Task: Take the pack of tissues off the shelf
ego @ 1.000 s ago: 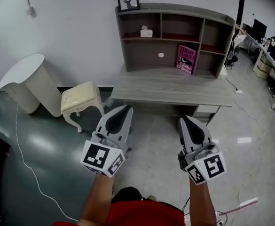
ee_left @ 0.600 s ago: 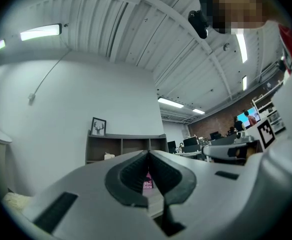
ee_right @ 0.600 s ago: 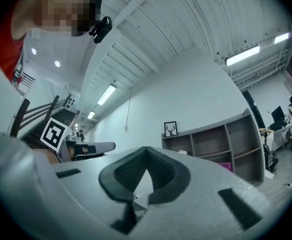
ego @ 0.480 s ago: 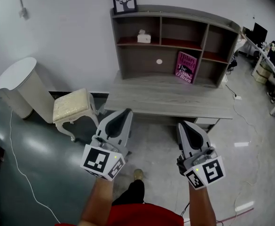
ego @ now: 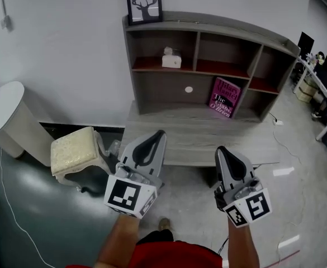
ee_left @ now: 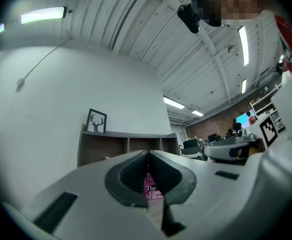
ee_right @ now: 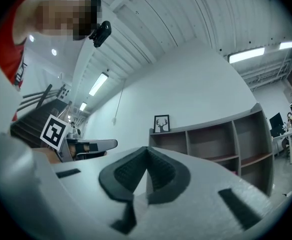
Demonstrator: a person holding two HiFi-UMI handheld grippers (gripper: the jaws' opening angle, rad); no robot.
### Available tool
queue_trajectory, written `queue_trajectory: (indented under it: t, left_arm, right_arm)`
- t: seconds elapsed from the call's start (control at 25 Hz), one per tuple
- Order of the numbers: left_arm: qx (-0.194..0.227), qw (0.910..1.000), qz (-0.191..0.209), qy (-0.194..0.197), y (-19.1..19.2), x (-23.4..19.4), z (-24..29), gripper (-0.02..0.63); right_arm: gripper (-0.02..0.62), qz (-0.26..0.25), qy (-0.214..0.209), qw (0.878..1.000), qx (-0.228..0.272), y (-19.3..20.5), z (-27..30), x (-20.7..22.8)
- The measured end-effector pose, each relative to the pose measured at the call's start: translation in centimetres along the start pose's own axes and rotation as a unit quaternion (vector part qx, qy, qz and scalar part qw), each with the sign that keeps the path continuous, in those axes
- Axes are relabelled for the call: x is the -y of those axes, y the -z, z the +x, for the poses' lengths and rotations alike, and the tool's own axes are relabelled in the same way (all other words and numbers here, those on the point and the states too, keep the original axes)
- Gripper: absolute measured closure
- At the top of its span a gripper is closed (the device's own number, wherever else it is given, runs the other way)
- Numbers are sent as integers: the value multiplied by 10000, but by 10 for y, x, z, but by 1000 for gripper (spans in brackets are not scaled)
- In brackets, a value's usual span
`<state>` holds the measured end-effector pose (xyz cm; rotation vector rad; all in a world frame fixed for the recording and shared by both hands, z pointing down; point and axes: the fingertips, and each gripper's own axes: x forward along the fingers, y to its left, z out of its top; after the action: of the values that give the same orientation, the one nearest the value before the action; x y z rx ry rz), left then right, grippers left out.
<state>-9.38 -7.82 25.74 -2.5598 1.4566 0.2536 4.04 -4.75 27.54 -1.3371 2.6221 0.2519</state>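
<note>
L tongs (ego: 156,134) closed, empty, R tongs (ego: 221,149) closed, empty

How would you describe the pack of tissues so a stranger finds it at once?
Find the grey shelf unit on the desk against the white wall. In its upper left compartment sits the pack of tissues. It is small and whitish, alone on that level; the pink book stands lower.

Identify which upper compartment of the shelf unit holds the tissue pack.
The upper left compartment: the tissue pack sits there; the middle compartment and right compartment show nothing.
</note>
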Motion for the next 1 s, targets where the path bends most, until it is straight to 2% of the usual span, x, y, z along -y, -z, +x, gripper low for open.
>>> queue_trajectory:
  t: [0.36,0.68,0.88,1.0]
  left_arm:
    - [-123,9999,-30,74,24,-61,83,595]
    - [-189,9995,-45,-240,49,-90,151,594]
    - [-316,9975,27,-626,69,-106,201,587]
    - [-413,9953,32,-870,78,-115,232,483]
  right_arm:
    - [591,-56,136,9998,-143,21,72,40]
    - [591,61,-82,9999,-46,39,115,94]
    - [591,130,-347,9993,38,49,144,144]
    - [591,161,-530,9984,58,52,160,176]
